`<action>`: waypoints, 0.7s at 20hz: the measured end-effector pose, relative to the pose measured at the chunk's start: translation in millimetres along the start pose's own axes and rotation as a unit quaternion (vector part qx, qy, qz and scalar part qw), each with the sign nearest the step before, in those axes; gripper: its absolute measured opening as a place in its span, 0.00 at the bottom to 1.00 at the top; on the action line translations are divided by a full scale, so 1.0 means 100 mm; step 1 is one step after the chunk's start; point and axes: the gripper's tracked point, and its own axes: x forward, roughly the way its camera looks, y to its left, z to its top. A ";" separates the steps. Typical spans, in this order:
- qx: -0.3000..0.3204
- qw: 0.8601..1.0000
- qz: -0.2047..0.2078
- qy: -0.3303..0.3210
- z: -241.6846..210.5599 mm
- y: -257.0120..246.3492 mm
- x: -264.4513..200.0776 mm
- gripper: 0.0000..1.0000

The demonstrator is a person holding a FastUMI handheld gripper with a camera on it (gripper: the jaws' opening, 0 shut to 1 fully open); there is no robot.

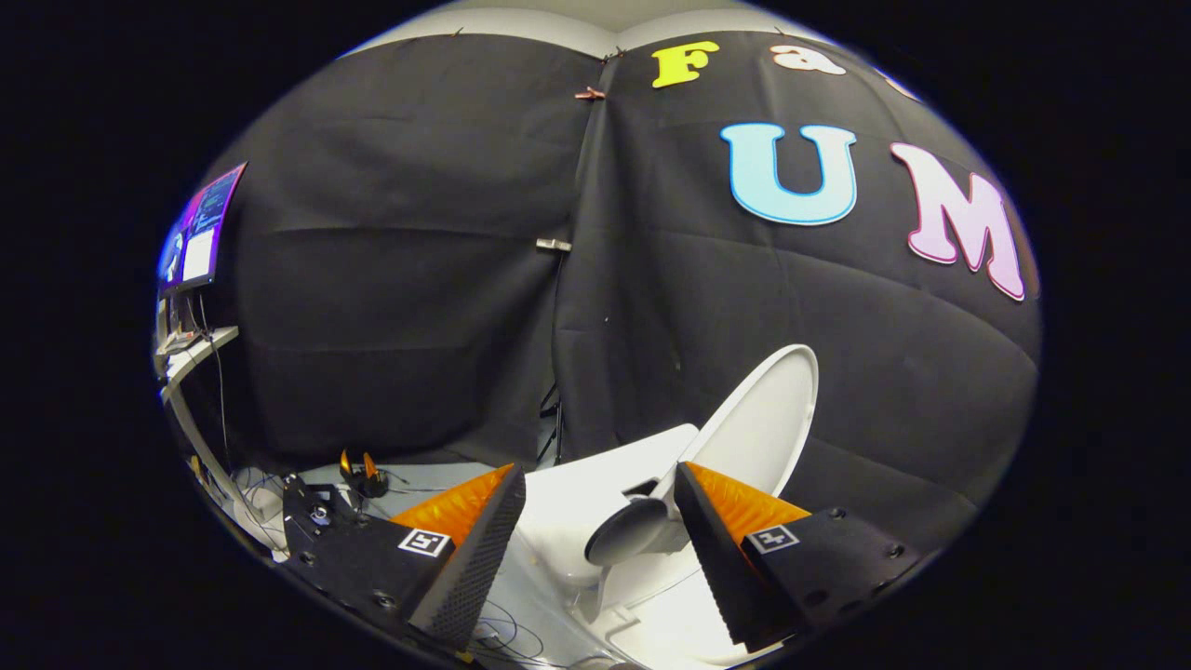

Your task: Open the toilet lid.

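Observation:
The white toilet [577,502] lies just ahead of and below my fingers. Its lid [765,419] is raised and leans back toward the black cloth wall, beyond my right finger. The seat's rim [625,532] shows between the fingers, near the right one. My gripper [600,484] is open, with a wide gap between the two fingers and nothing held. Neither finger touches the lid.
A desk [191,358] with a lit monitor [200,233] stands far off to the left. A small dark stand with orange tips [363,475] and loose cables [260,484] lie on the floor beyond my left finger. The cloth wall [651,307] hangs close behind the toilet.

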 end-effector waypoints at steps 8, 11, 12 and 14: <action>0.033 0.998 0.018 -0.040 0.25 -0.04 -0.06 0.99; 0.029 0.998 0.007 -0.061 0.39 -0.18 -0.24 0.99; 0.029 0.997 0.001 -0.066 0.42 -0.26 -0.32 0.99; 0.032 0.996 -0.016 -0.078 0.46 -0.45 -0.52 0.99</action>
